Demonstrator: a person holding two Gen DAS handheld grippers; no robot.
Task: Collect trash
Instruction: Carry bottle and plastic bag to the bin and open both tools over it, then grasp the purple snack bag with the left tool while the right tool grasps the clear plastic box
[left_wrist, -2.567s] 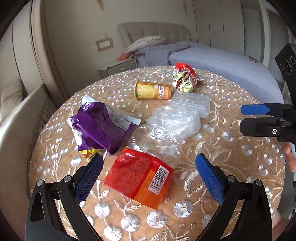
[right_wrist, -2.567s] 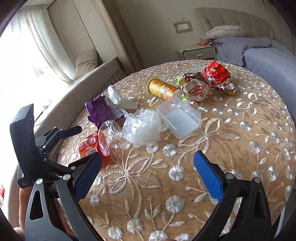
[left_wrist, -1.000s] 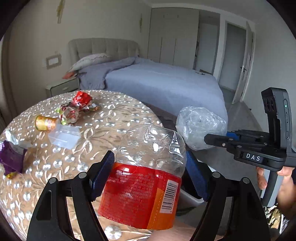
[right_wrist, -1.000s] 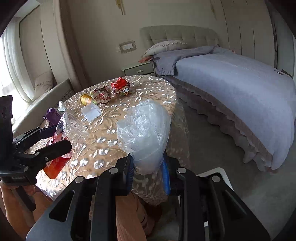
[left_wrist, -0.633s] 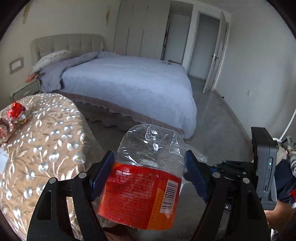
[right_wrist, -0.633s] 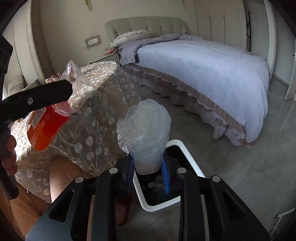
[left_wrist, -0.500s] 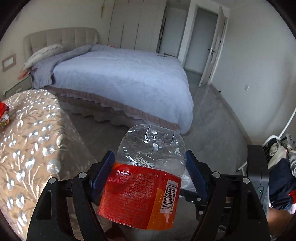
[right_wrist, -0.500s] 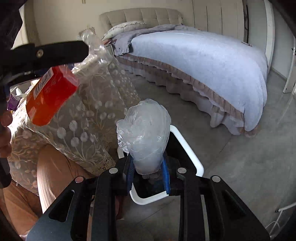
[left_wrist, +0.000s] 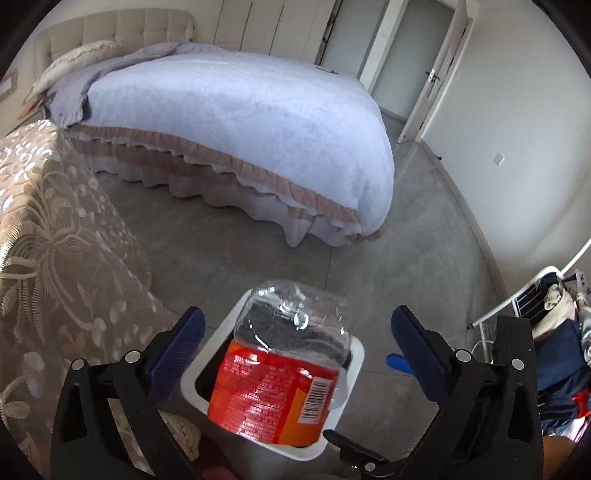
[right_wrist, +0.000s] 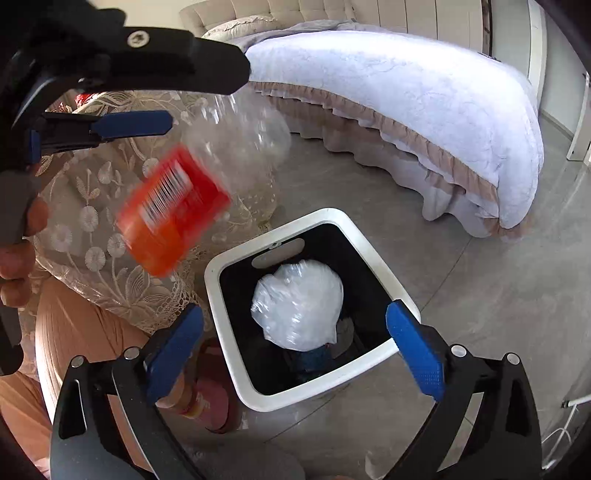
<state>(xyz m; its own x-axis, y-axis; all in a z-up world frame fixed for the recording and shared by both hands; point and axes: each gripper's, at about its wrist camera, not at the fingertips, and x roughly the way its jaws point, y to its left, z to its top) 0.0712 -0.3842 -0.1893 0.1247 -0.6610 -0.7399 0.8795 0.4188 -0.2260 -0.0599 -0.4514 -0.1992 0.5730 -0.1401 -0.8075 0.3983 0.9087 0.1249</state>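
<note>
Hanging in mid-air between spread fingers, the crushed bottle is clear of the left gripper, whose blue pads stand wide on either side without touching it. Its long axis tilts: the red-and-orange labelled end, barcode showing, points down toward the camera, while the clear crumpled end points up and away. From the right wrist view the same bottle is smeared with motion blur, labelled end low and to the left, transparent end high and to the right, above and left of the bin's rim.

Below it sits the trash bin, a rounded-square white plastic rim around a dark interior, standing on grey floor just beside the draped table. Inside lies the plastic bag, a bunched, translucent, crinkly ball resting on darker contents that are too dim to tell. The right gripper is over the bin with its jaws wide apart and nothing between them; the bag lies well below the pads.

The tablecloth is beige lace with shiny embroidered flowers and hangs in folds. Beyond, the bed carries a pale lavender quilt with a ruffled tan skirt.
</note>
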